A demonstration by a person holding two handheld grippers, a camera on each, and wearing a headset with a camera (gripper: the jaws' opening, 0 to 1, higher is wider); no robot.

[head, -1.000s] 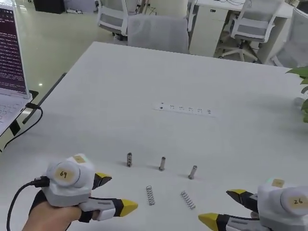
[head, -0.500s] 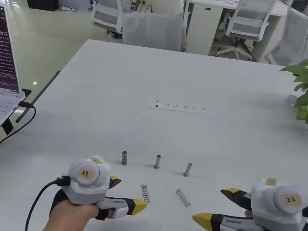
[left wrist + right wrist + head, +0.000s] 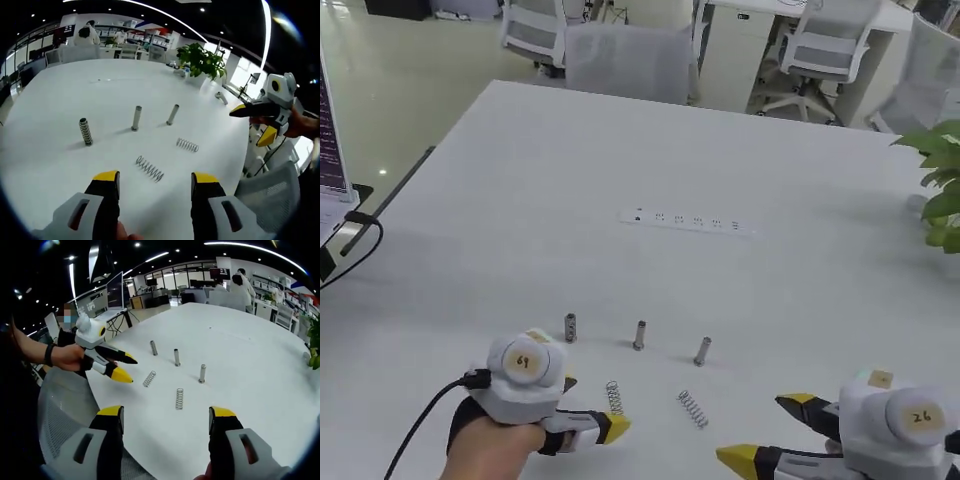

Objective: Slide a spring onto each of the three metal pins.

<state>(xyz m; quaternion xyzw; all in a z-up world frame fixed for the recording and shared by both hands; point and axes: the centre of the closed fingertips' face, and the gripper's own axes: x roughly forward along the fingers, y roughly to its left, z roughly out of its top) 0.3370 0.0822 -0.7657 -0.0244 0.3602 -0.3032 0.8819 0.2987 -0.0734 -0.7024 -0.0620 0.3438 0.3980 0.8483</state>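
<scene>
right tool (image 3: 757,431) cut off below, laptop (image 3: 328,140) cropped left

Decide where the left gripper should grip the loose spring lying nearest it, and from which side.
Mid-length, across the coils, from above. The spring lies flat on the table, so its two long sides are free; it lies slanted to the open left gripper, so a wrist roll likely helps.

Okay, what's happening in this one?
A person works two hand-held grippers at a white table. The leftmost pin already wears a spring; the middle pin and right pin stand bare. The open left gripper hovers by one loose spring; the other loose spring lies nearer the right gripper, which is open and empty.
</scene>
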